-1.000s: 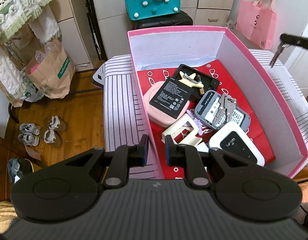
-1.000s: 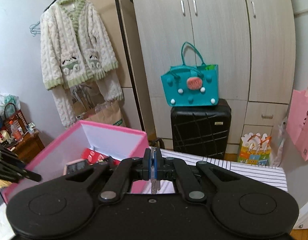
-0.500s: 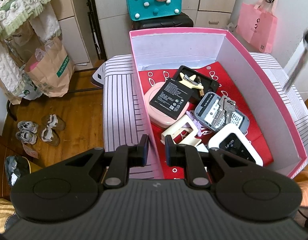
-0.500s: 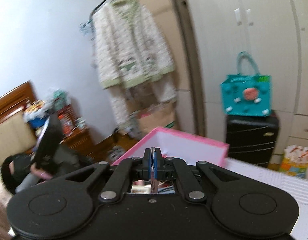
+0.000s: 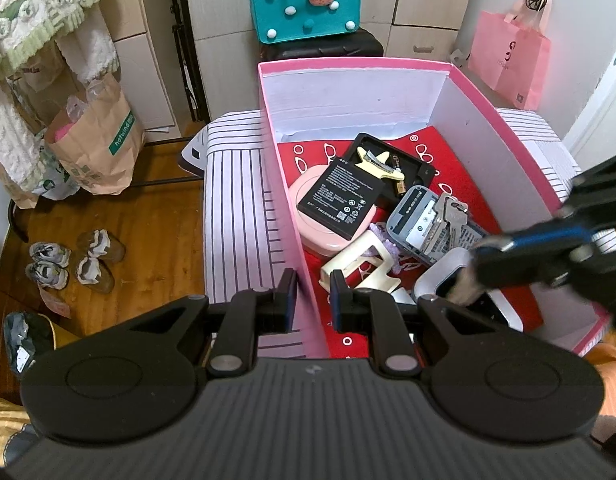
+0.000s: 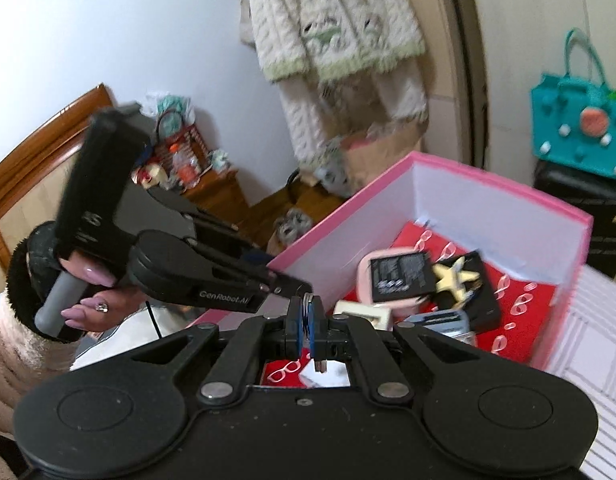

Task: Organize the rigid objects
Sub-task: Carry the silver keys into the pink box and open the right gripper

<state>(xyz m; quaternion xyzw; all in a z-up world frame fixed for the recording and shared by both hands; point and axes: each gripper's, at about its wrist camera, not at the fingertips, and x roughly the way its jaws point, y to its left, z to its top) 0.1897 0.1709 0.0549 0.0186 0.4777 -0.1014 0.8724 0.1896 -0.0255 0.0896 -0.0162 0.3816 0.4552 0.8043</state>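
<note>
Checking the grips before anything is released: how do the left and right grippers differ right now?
The left gripper clamps the wall of the pink box, while the right gripper pinches a key. The left sits at the box's near rim; the right hangs over the box's inside. Both are closed on something.

paper bag [image 5: 95, 148]: "hotwind" | left claw [image 6: 303, 286] arm: "GenRobot.AI"

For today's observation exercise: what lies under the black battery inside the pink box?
The black battery rests on a round pink case, which sits on the box's red lining. The case's middle is covered by the battery, so what is there cannot be seen.
</note>
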